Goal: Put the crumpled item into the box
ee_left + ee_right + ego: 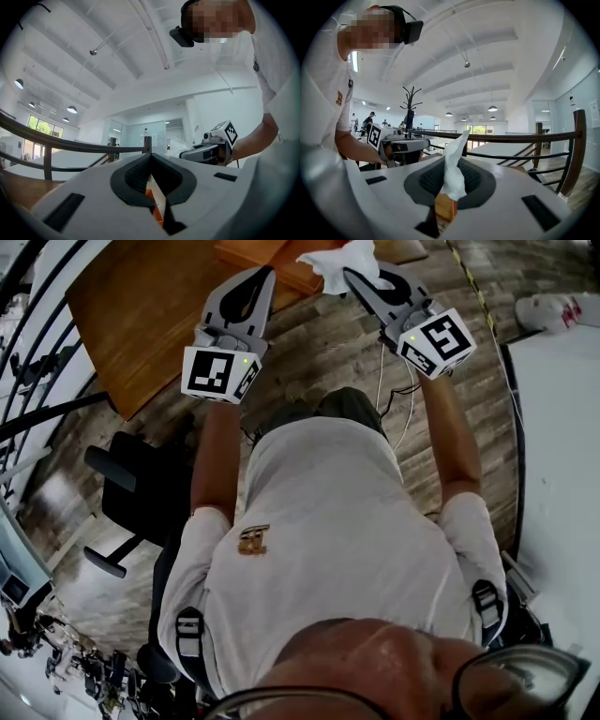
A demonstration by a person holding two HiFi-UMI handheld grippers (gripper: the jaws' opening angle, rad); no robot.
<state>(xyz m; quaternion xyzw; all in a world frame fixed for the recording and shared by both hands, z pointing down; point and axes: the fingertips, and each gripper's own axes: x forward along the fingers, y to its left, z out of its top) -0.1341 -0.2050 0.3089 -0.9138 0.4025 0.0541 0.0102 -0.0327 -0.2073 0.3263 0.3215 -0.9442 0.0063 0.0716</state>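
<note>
Glasses (525,681) and the person's head sit at the bottom edge of the head view, with a white T-shirt (319,521) beyond them and both arms stretched forward. Right gripper (352,277) is clenched on a crumpled white tissue (453,164): the tissue is pinched between the jaw pads, its loose end sticking up past the tips. Left gripper (151,157) has its jaws pressed together with nothing between them and is just beside the right one. Both tips reach over the orange-brown box (277,259) on the wooden table (141,306), and the tissue is held over the box's right end.
</note>
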